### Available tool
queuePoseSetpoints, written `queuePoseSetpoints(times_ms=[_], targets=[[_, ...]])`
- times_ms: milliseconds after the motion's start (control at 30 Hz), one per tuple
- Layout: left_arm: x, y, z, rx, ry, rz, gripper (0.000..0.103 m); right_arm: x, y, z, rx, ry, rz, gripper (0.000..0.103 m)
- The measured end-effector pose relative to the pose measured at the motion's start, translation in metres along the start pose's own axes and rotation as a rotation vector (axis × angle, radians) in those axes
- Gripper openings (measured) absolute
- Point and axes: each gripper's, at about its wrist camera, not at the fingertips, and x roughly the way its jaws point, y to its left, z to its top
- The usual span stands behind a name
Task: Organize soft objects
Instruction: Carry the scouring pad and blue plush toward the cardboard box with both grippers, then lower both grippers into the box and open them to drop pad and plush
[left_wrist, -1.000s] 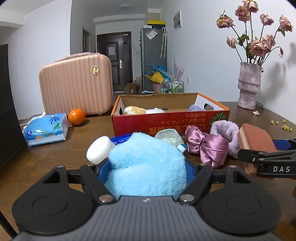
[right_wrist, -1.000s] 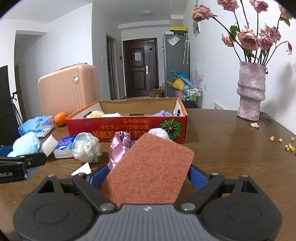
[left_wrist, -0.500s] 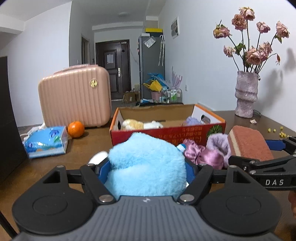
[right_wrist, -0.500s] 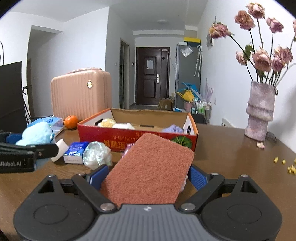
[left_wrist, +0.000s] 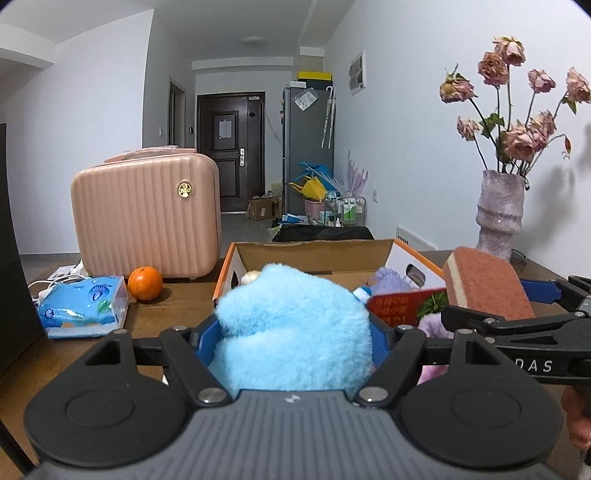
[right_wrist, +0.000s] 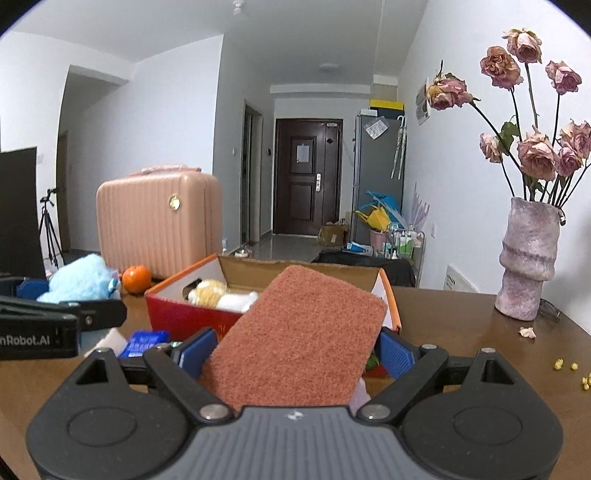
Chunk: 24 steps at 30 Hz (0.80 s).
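Note:
My left gripper is shut on a fluffy light-blue plush, held up in front of the red cardboard box. My right gripper is shut on a reddish-brown scouring sponge, tilted and lifted before the same box. Each gripper shows in the other's view: the sponge at right, the plush at left. Inside the box lie a yellow-and-white soft toy and a lilac fluffy item. A lilac scrunchie peeks out below.
A pink hard case, an orange and a tissue pack stand at the back left of the wooden table. A vase of dried roses is at the right. A small blue pack lies before the box.
Both grippers have risen with their loads, and the box now sits lower and nearer in both views. The bow and small items on the table have dropped out of sight behind the plush.

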Motion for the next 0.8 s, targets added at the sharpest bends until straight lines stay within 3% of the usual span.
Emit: queuePoseSetpoints(times_ms=[800], targets=[[0.075,0.003,0.041,-0.075,-0.037,0.030,0.076,0.072,-0.016,0.043,0.022,-0.053,0.003,0.092]])
